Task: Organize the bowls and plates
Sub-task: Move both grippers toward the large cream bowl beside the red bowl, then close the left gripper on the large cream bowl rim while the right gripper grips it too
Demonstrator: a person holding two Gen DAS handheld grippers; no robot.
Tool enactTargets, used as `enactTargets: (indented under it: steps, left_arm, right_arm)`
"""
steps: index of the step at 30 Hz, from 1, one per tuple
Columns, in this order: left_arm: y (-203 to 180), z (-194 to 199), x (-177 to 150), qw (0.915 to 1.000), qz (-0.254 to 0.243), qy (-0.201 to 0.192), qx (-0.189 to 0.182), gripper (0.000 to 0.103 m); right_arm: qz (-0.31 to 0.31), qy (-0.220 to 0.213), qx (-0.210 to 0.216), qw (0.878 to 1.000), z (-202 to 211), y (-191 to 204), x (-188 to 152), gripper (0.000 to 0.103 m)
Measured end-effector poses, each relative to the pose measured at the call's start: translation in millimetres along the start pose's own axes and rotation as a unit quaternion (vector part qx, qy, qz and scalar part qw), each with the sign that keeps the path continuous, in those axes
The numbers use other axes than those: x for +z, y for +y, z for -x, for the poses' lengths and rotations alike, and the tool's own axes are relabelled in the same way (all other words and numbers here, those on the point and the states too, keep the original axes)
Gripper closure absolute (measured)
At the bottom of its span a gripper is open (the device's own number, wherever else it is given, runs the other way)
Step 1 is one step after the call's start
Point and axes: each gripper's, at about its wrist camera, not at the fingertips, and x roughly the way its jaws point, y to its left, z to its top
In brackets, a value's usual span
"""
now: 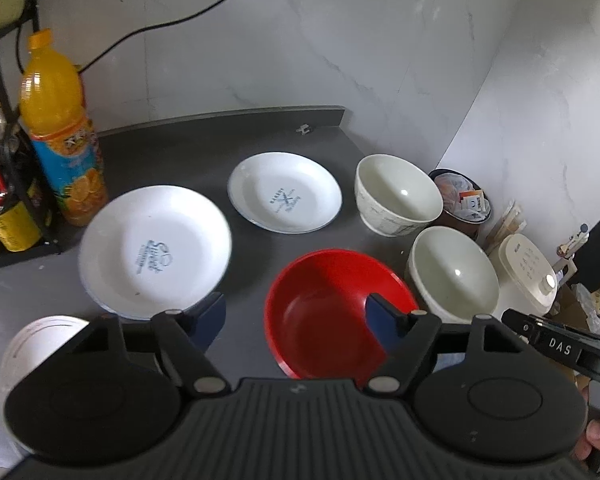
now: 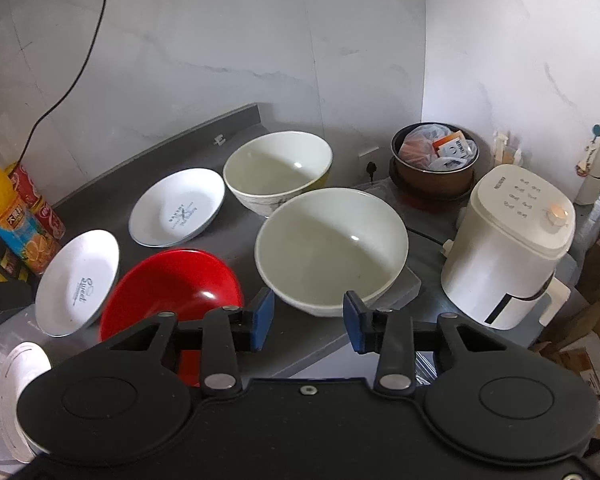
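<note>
Hovering over counter (image 1: 188, 148), both hand-held grippers spread, empty: left (image 1: 296, 316), right (image 2: 309, 318). Red bowl (image 1: 324, 316) at left's 12 o'clock. Gathering apparently unstarted; next, pinch a rim.

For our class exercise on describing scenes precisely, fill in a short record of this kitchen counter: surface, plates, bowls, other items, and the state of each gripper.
surface: dark grey counter
plates: two white shallow plates with blue print, near one, far one, apart
bowls: glossy red bowl; two cream ceramic bowls, near, far; white bowl at the left edge, partly hidden
other items: orange juice bottle; white air fryer
left gripper: open, empty, above the red bowl's rim
right gripper: open, empty, in front of the near cream bowl
</note>
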Motion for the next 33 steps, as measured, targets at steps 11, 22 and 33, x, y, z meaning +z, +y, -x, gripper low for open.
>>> enactTargets:
  steps: [11, 22, 33]
  left_arm:
    - [-61, -60, 17, 0.9996, 0.01, 0.026, 0.008, 0.049]
    - [-102, -110, 26, 0.9981, 0.017, 0.059, -0.001, 0.061]
    - [-120, -151, 30, 0.9954, 0.04, 0.087, -0.008, 0.078]
  right_arm:
    - [-0.002, 0.028, 0.019, 0.999, -56, -66, 27, 0.07]
    - [0.022, 0.051, 0.048, 0.997, -98, -92, 42, 0.076]
    - [0.035, 0.082, 0.059, 0.994, -126, -99, 47, 0.079]
